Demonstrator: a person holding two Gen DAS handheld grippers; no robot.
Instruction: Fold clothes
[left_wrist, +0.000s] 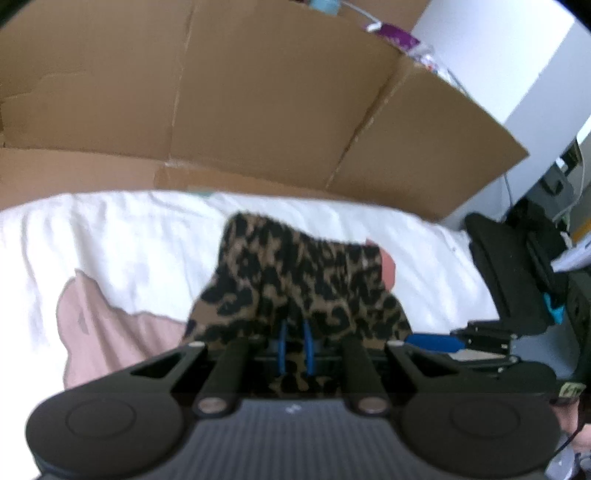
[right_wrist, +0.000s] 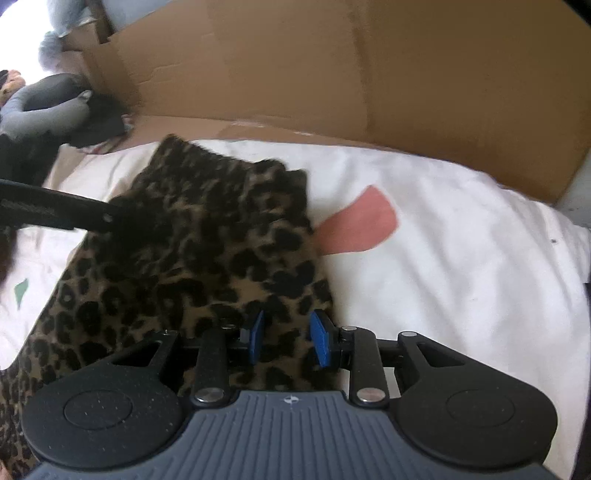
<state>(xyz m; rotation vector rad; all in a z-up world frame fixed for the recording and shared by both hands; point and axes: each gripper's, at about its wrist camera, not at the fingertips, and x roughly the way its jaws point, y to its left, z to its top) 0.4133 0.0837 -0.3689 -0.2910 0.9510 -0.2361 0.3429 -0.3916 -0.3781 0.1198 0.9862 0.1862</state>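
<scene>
A leopard-print garment (left_wrist: 295, 284) lies bunched on a white sheet (left_wrist: 122, 236). My left gripper (left_wrist: 295, 347) is shut on its near edge, the blue pads close together with cloth between them. In the right wrist view the same garment (right_wrist: 192, 251) spreads over the sheet (right_wrist: 461, 266). My right gripper (right_wrist: 288, 339) has its blue pads apart, with cloth lying between and under them; the jaws look open. The left gripper's black finger (right_wrist: 55, 212) reaches in from the left onto the garment.
A brown cardboard wall (left_wrist: 258, 99) stands behind the bed. Pink patches on the sheet (left_wrist: 107, 332) show at left, and another (right_wrist: 358, 225) beside the garment. Dark clothes (right_wrist: 48, 110) are piled at far left. The right gripper (left_wrist: 517, 295) shows at right.
</scene>
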